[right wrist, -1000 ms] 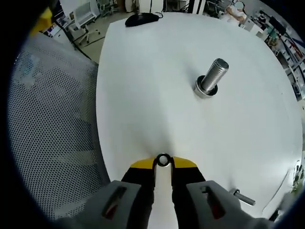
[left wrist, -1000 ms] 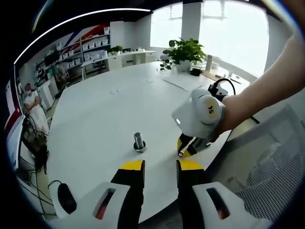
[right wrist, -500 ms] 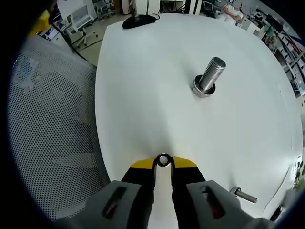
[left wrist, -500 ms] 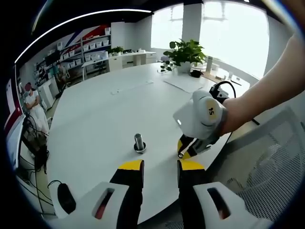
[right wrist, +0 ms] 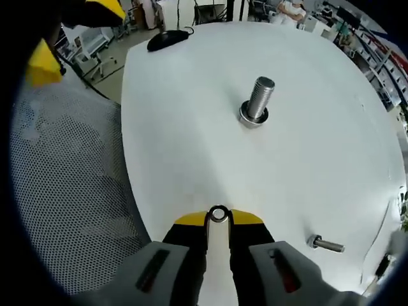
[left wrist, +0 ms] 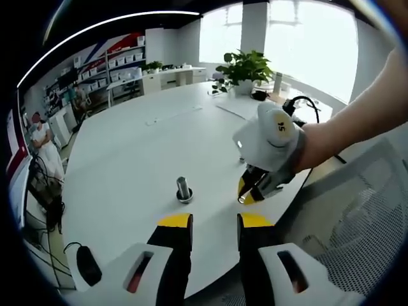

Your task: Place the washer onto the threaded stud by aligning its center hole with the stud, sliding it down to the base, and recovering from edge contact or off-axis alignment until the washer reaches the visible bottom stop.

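Carrying the washer (right wrist: pixel 218 214) pinched between the right gripper (right wrist: pixel 218 220) tips at lower centre, we approach the threaded stud (right wrist: pixel 257 100), upright in the upper middle, apparently bare. Next: centre the hole over it. Left gripper (left wrist: pixel 213 221) hangs parted, empty.

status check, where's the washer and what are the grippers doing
Right hand-held gripper shut on washer, above the table, short of the stud. Left hand-held gripper open, empty. Path clear; spare bolt off aside.
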Demonstrator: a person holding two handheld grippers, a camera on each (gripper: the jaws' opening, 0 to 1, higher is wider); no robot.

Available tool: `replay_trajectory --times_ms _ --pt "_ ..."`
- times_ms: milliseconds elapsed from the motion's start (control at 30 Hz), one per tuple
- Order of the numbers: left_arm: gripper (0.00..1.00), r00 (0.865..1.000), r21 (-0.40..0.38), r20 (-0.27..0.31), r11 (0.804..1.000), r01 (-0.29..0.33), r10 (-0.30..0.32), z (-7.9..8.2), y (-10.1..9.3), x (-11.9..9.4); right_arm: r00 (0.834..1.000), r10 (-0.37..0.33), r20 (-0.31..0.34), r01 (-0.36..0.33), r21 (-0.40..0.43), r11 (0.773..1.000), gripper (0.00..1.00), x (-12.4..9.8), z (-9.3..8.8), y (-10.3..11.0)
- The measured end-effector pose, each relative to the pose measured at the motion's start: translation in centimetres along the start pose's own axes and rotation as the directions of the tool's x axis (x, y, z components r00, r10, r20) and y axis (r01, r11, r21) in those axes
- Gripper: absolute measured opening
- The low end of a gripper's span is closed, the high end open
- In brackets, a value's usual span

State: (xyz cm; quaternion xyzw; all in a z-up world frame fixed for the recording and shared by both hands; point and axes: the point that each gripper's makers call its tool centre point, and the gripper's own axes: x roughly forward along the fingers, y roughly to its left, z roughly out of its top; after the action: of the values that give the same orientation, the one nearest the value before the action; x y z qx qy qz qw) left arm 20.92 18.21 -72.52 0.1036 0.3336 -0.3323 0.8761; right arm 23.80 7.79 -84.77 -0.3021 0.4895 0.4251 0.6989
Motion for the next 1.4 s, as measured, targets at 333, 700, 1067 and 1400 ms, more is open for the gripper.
replay_trajectory --times_ms 333,700,1067,1400 --pt "0.26 1.000 0.011 0.007 1.000 0.029 -0.029 0.2 -0.7 0.1 0.997 -0.067 0.029 0.064 0.108 0.992 0.13 -3.4 -2.9 -2.9" --pt "0.27 0.998 0.002 0.010 0.998 0.063 -0.063 0.3 -1.4 0.1 0.991 -0.134 -0.003 0.132 0.187 0.973 0.14 -6.5 -6.2 -6.4" --pt "0.29 0.998 -0.008 0.005 0.998 0.068 -0.068 0.0 -1.4 0.2 0.988 -0.157 -0.007 0.156 0.161 0.974 0.14 -7.3 -5.3 -9.0" --pt "0.29 0.997 -0.011 -0.002 0.997 0.073 -0.073 -0.1 -1.5 0.2 0.989 -0.144 -0.027 0.147 0.134 0.980 0.14 -7.9 -5.0 -9.5"
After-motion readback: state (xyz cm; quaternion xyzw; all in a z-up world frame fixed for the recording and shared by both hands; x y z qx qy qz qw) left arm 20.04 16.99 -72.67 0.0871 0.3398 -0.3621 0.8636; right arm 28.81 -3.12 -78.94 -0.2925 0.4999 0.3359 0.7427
